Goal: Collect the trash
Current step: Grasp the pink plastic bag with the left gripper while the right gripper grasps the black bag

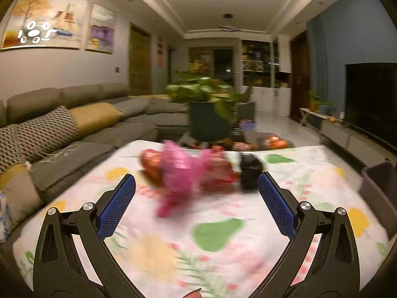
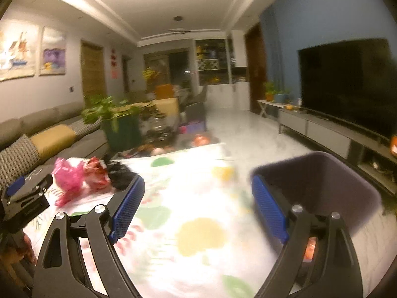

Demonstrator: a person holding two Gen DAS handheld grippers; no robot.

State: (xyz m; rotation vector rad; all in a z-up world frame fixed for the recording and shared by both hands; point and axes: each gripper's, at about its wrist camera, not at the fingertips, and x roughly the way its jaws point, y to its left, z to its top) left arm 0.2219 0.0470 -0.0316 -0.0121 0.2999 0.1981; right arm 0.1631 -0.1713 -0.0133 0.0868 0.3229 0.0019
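Left gripper (image 1: 197,186) jaws wide apart, blurred pink wrapper (image 1: 182,167) on floral tablecloth (image 1: 223,248) beyond.

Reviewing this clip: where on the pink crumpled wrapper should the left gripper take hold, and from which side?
Probably the bulging middle of the pink crumpled wrapper, approached level from the near table edge, where the left gripper already faces it with open jaws. The loose tail hanging toward the camera looks flimsy, and red trash and black trash crowd either side, so closing across the middle seems safest. Blur hides finer shape.

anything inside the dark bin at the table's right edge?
In the right wrist view the bin shows only bare dark inner wall; nothing visible inside. Its bottom is hidden behind the right gripper and blurred, so contents low down cannot be ruled out.
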